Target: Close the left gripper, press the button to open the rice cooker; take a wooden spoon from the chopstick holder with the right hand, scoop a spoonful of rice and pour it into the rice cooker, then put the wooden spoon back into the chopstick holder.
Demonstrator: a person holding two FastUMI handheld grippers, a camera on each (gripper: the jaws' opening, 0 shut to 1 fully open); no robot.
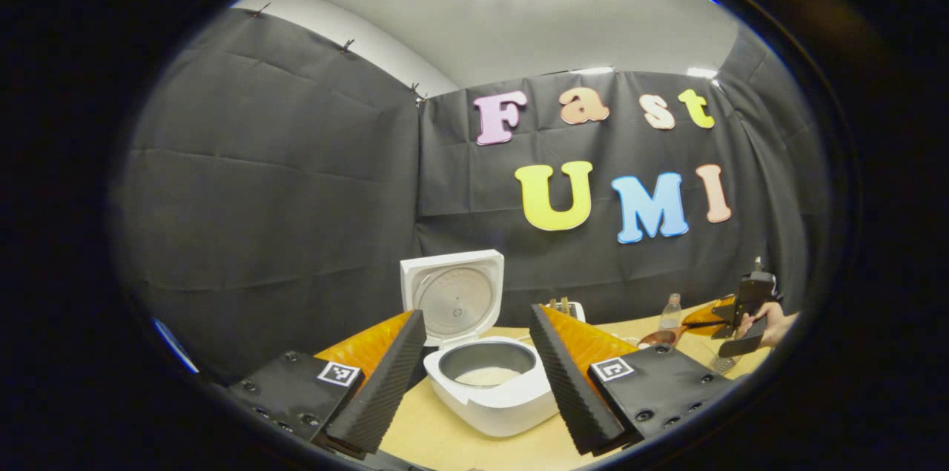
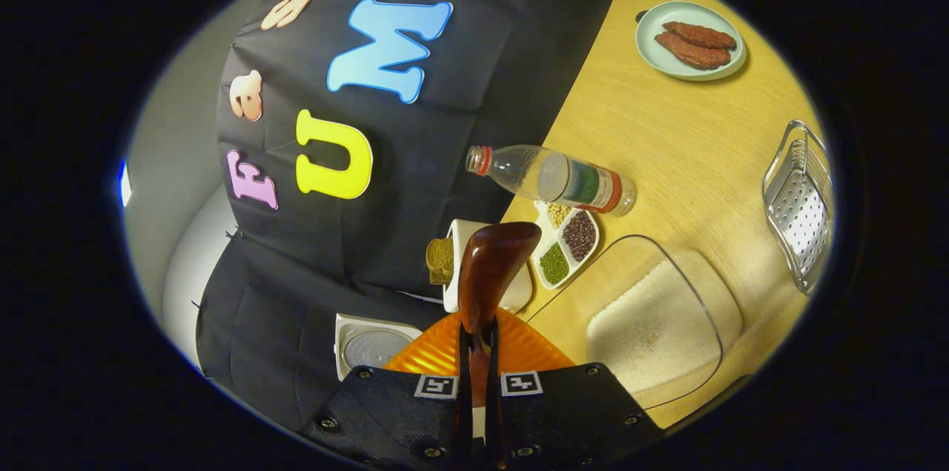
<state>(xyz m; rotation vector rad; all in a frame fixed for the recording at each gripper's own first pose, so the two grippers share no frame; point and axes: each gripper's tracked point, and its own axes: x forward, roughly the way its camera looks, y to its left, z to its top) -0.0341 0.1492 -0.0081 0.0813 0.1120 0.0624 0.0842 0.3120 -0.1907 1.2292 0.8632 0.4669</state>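
Two grippers working. My left gripper (image 1: 474, 374) is hanging with jaws spread, framing the rice cooker (image 1: 489, 389), lid up, some rice already inside the pot. My right gripper (image 2: 478, 382) is pinching the wooden spoon (image 2: 489, 271) by its handle, bowl tipped sideways, far side of the rice container (image 2: 652, 330), near the chopstick holder (image 2: 482, 271). I judge I should be levelling the bowl, then easing the spoon into the holder without knocking the bottle (image 2: 556, 178).
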